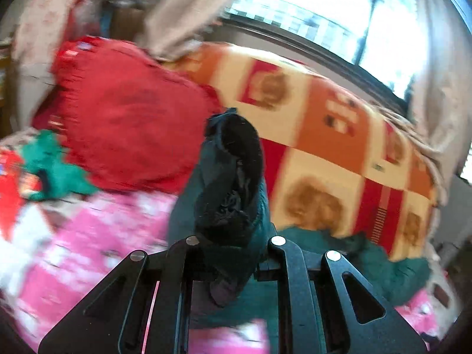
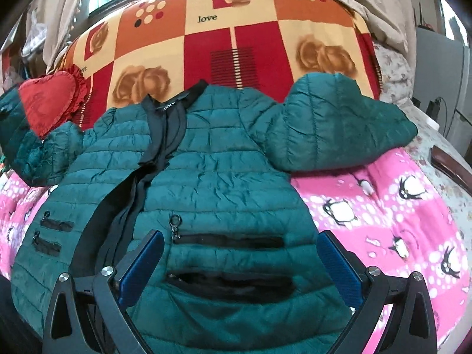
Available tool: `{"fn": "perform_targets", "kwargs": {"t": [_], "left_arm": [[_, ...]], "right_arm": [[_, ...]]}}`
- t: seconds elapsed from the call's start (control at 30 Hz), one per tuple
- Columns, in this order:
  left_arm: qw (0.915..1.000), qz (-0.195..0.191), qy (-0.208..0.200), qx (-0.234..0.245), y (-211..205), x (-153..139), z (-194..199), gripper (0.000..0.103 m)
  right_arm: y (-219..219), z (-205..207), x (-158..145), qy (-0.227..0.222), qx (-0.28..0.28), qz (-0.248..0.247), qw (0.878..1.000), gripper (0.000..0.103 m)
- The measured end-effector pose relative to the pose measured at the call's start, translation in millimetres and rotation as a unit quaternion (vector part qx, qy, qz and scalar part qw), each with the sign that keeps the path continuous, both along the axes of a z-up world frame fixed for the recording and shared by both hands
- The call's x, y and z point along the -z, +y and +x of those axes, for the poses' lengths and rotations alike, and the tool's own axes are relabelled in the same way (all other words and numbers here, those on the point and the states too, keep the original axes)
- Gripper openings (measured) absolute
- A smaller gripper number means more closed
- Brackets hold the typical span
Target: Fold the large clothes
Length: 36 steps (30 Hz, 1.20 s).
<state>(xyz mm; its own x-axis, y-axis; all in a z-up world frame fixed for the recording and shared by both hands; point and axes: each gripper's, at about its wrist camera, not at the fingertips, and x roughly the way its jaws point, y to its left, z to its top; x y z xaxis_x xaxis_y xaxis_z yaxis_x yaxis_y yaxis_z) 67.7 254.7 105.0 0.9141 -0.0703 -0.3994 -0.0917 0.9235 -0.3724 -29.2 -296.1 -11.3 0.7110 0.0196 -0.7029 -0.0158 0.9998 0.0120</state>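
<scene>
A dark green quilted jacket (image 2: 218, 159) is laid front-up on a bed covered by a pink penguin-print blanket (image 2: 392, 215). Its black collar (image 2: 177, 100) lies toward a folded orange, red and cream checked quilt (image 2: 236, 29) at the far side of the bed. One sleeve (image 2: 339, 126) is spread out to the right, resting partly on the pink blanket. The other sleeve runs off to the left beneath a red heart-shaped cushion (image 2: 50, 106).

The right tool (image 2: 240, 262) is held above the lower front of the jacket. Its jaws are spread wide, the blue pads (image 2: 336, 262) stand apart, and nothing is gripped.

In the left wrist view, which is heavily blurred, the left tool (image 1: 233, 244) is clamped on a bunched piece of the jacket (image 1: 227, 183). Dark green fabric with a black lining stands up between the closed jaws; it is probably the cuff end of a sleeve, though the blur leaves that uncertain. The red cushion (image 1: 126, 112) and the checked quilt (image 1: 339, 147) are seen behind it, with a bright window (image 1: 339, 8) beyond.
</scene>
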Motion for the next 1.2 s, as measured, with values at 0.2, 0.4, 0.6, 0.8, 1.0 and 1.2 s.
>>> {"fn": "perform_targets", "kwargs": {"t": [0.2,0.4,0.6,0.8,1.0,1.2], "left_arm": [[0.9953,0.013,0.013,0.095,-109.8,-1.4,26.5,0.014],[0.9869,-0.017,0.015,0.16,-199.8,-0.8,44.3,0.014],[0.9766,-0.063,0.031,0.203,-270.3,7.8,75.5,0.014],[0.9599,-0.052,0.058,0.269,-360.1,37.5,101.3,0.014],[0.9454,-0.052,0.114,0.301,-421.6,97.2,122.7,0.014],[0.9328,-0.056,0.174,0.31,-452.4,145.2,135.4,0.015]], "right_arm": [[-11.1,-12.1,-5.3,-0.01,0.007,-0.008,1.0,0.102],[-29.1,-10.6,9.1,0.039,0.018,0.0,0.999,0.102],[-43.4,-16.2,12.4,0.056,0.002,0.03,0.998,0.102],[-62.6,-21.0,8.6,0.053,0.007,0.072,0.996,0.102],[-80.1,-24.5,4.7,0.048,0.018,0.081,0.995,0.102],[-94.8,-25.8,4.0,0.047,0.034,0.084,0.995,0.102]]}}
